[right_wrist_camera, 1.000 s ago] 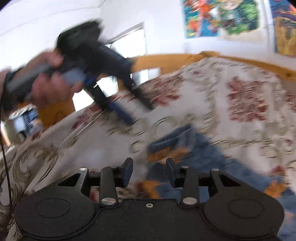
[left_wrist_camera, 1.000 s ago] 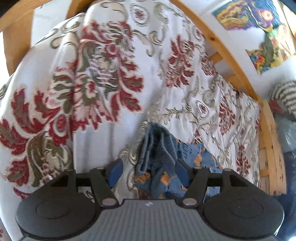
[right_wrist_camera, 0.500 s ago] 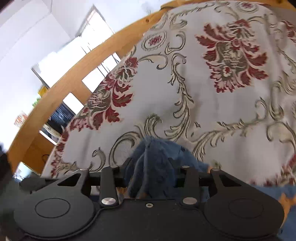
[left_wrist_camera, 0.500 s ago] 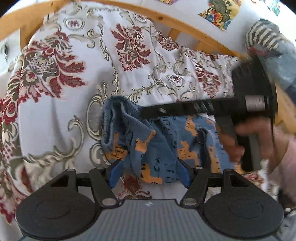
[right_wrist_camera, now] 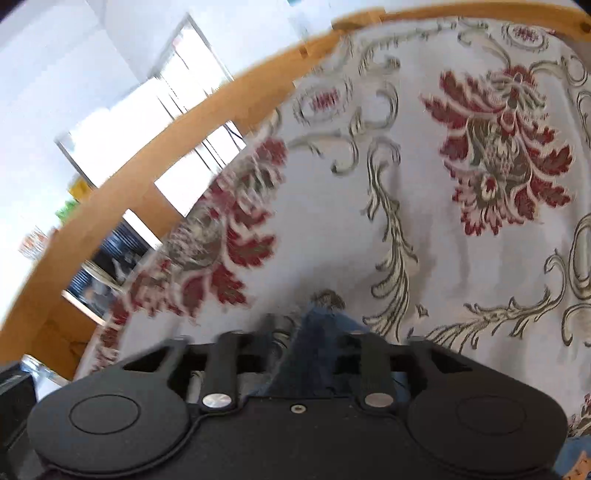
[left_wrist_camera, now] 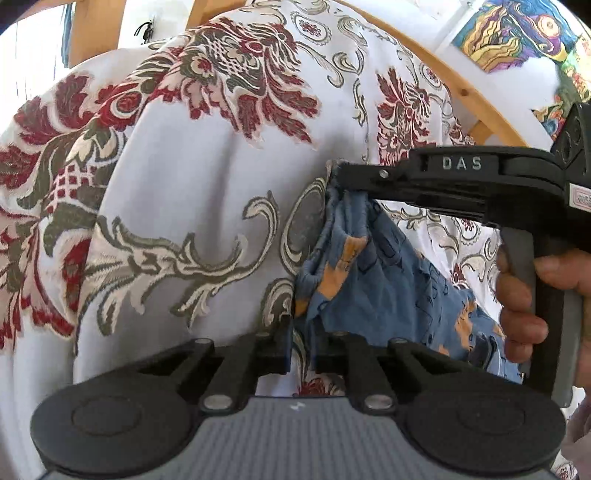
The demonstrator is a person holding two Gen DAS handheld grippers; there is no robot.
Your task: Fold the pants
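Pants point(left_wrist_camera: 384, 284) of soft blue cloth, printed with orange shapes and small dark line drawings, lie bunched on a white bedspread point(left_wrist_camera: 192, 177) patterned with dark red flowers and grey-green scrolls. The fabric is crumpled, with deep folds running from a gathered upper corner down toward the near edge of the left wrist view.

The left gripper point(left_wrist_camera: 301, 350) has its two black fingers drawn close together on a lower fold of the pants, with blue cloth pinched between them. The right gripper point(left_wrist_camera: 338, 171) reaches in from the right side of that same view, its long black body marked "DAS", and its tip grips the bunched upper corner of the pants, lifting it slightly so the cloth hangs in a drape below. The person's right hand point(left_wrist_camera: 524, 295) wraps around the grey handle.

In the right wrist view, the right gripper's fingers are narrowed around a dark blue wad of cloth that fills the gap between them. Beyond it the bedspread stretches away to a curved wooden bed frame point(right_wrist_camera: 147, 170), with a bright window point(right_wrist_camera: 162, 122) behind. A colourful picture point(left_wrist_camera: 517, 33) hangs on the wall at the upper right of the left wrist view.
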